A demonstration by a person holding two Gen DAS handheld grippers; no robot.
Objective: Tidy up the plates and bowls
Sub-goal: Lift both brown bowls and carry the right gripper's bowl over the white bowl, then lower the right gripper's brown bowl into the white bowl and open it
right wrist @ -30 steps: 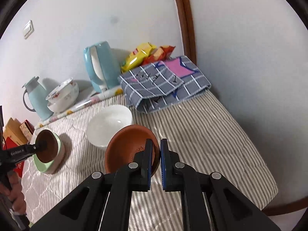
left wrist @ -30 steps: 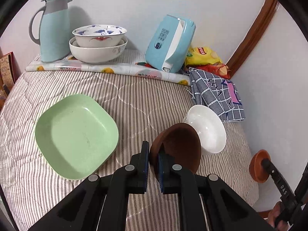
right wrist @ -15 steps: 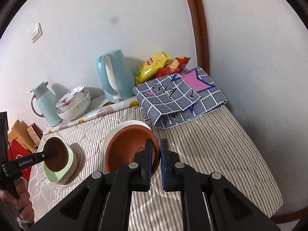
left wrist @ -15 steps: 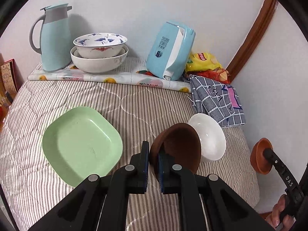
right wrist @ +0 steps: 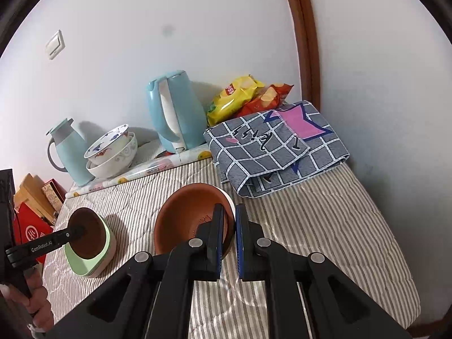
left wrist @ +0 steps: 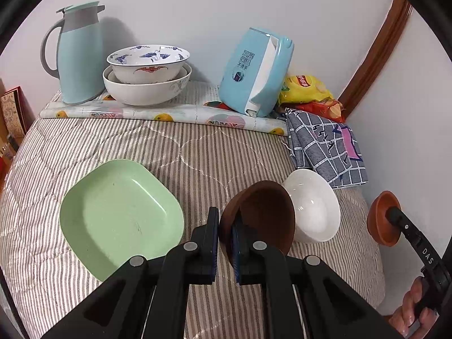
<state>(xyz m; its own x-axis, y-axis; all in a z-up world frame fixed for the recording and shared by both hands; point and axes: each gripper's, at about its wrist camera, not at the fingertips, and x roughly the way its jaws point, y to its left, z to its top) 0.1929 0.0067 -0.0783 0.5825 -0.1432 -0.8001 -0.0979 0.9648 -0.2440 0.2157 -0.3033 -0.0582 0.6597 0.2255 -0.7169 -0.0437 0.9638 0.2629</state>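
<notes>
My left gripper (left wrist: 225,231) is shut on the rim of a dark brown bowl (left wrist: 265,214), held above the striped cloth between a green square plate (left wrist: 118,214) and a white bowl (left wrist: 313,206). My right gripper (right wrist: 229,226) is shut on the rim of a terracotta bowl (right wrist: 189,214), held over the white bowl, whose rim (right wrist: 230,199) shows behind it. The terracotta bowl also shows at the right edge of the left wrist view (left wrist: 381,217). The left gripper's brown bowl (right wrist: 86,233) hangs over the green plate (right wrist: 90,262) in the right wrist view.
At the back stand a blue jug (left wrist: 77,53), two stacked patterned bowls (left wrist: 147,73), a blue kettle (left wrist: 257,70) and chip bags (left wrist: 308,90). A folded checked cloth (left wrist: 327,147) lies right. The table's right edge (right wrist: 395,268) meets the wall.
The right gripper has carried the terracotta bowl forward over the white bowl. The left gripper has drawn back and up a little with the brown bowl.
</notes>
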